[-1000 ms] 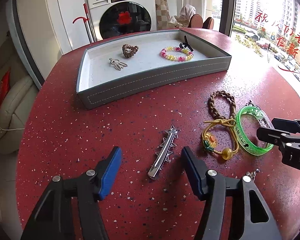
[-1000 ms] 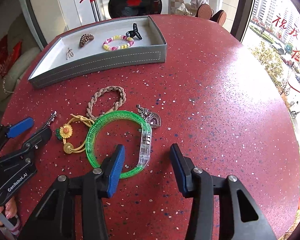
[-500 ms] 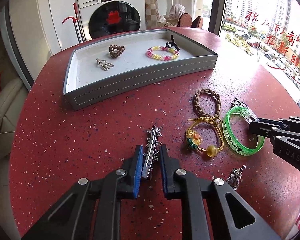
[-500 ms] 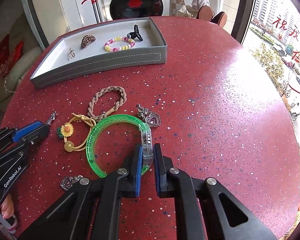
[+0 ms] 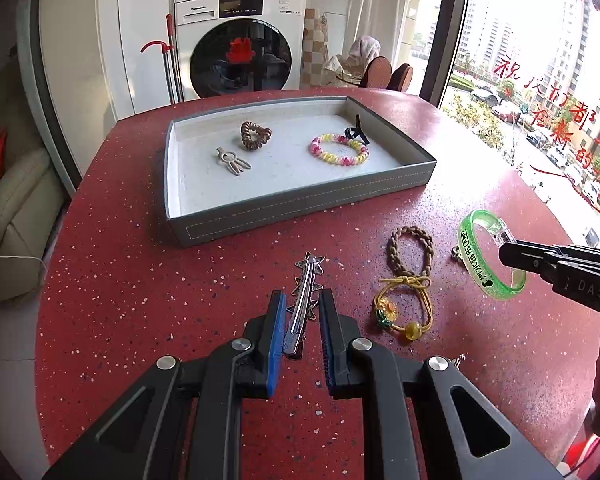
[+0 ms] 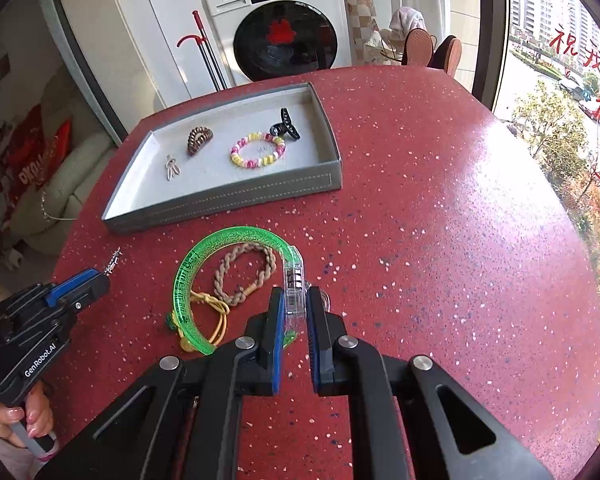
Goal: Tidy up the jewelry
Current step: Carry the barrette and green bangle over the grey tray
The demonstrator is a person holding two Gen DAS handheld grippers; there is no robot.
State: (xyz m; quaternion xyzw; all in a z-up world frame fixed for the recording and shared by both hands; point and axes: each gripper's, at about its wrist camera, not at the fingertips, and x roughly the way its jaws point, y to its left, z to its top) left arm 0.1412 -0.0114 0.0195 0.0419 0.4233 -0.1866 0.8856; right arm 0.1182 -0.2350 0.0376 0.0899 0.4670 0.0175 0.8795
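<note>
My left gripper jaws clenched on star hair clip, raised off red worktop. My right gripper jaws clamping green bangle by clear clasp, bangle tilted up; grey tray beyond.

Speckled red table; glittery green bangle; grey tray.
</note>
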